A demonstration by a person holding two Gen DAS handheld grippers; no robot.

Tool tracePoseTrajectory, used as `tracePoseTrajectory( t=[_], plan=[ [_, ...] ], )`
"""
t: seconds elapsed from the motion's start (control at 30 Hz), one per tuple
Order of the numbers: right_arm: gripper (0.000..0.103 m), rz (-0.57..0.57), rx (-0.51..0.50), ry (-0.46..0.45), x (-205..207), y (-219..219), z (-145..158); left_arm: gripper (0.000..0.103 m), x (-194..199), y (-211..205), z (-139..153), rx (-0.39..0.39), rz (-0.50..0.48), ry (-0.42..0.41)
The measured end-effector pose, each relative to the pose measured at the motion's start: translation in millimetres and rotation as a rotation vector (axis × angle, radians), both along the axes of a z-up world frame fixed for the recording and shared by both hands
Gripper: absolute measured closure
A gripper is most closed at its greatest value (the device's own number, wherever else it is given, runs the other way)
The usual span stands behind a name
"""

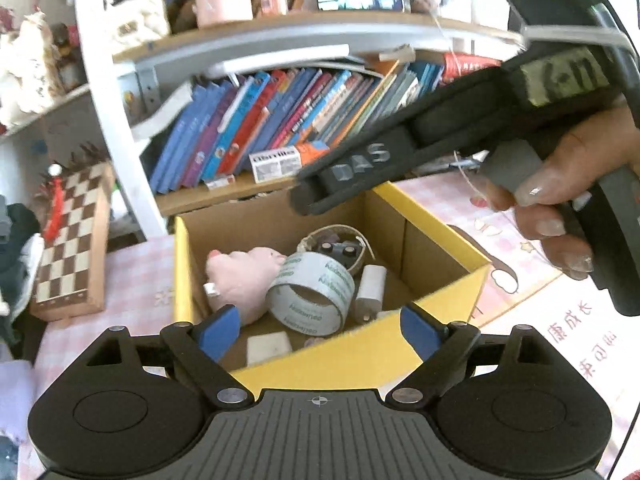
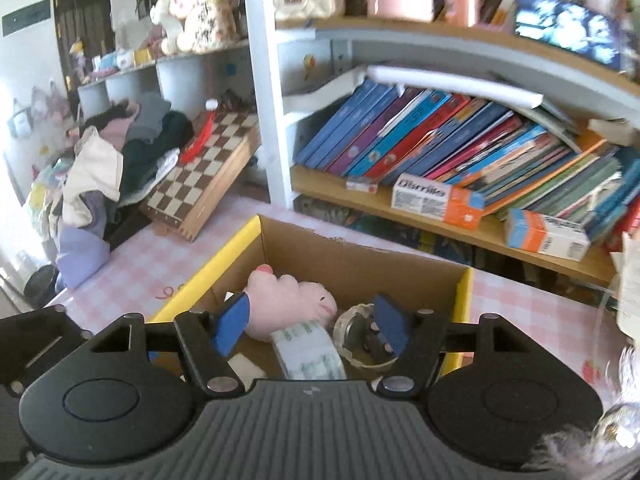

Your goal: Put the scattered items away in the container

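Spread blue-padded fingers of the left claw (image 1: 320,330) hover empty over the yellow-rimmed cardboard box (image 1: 360,356), which holds a tape roll (image 1: 310,294), pink plush toy (image 1: 244,276) and small items. Right claw (image 2: 312,322) is spread above it too. Pink checked tabletop (image 2: 132,268) carries the box.

Boxes: 1 was there, yellow-edged cardboard (image 1: 440,280).
Plush: 1, pink (image 1: 244,276), in box.
Tape rolls: 1 (image 1: 312,296), in box.
Clear round tubs: 1 (image 1: 340,246), in box.
White chargers: 1 (image 1: 370,288), in box.
Chessboards: 1 (image 1: 72,240).
Orange-white cartons: 2 seen on shelf (image 2: 438,198), (image 2: 546,234).
Grippers: 2 (image 1: 320,332), (image 2: 314,322).
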State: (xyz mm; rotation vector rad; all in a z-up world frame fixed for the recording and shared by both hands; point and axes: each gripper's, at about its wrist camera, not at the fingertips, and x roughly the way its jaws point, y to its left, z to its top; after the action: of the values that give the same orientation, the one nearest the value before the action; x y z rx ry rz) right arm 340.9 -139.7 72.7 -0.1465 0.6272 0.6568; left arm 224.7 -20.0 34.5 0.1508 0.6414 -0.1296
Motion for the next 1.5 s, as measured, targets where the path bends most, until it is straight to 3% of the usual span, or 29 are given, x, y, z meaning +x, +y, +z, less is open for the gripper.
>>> tracePoseTrajectory(
  t=[0.3,0.77,1.1,1.27,1.5],
  plan=[
    [0.033,-0.083,0.025,-0.076,-81.8,-23.0,11.0,0.012,-69.7,9.7,16.7,-0.002,0.060,-0.089],
    [0.022,-0.146,-0.010,-0.065,-202.2,-51.5,-13.7,0.006,-164.8,15.3,6.5,-0.032,0.169,-0.079],
    [0.009,-0.230,-0.085,-0.057,-272.9,-69.6,-45.5,0.002,-206.8,5.9,-8.5,-0.024,0.220,-0.040],
    [0.008,-0.298,-0.074,-0.040,-299.0,-75.4,-61.8,0.002,-222.6,3.3,-18.4,-0.021,0.259,-0.033],
    [0.006,-0.266,-0.100,-0.025,-314.0,-68.8,-70.1,0.002,-231.7,-1.4,-25.9,0.016,0.276,-0.036]
  ],
)
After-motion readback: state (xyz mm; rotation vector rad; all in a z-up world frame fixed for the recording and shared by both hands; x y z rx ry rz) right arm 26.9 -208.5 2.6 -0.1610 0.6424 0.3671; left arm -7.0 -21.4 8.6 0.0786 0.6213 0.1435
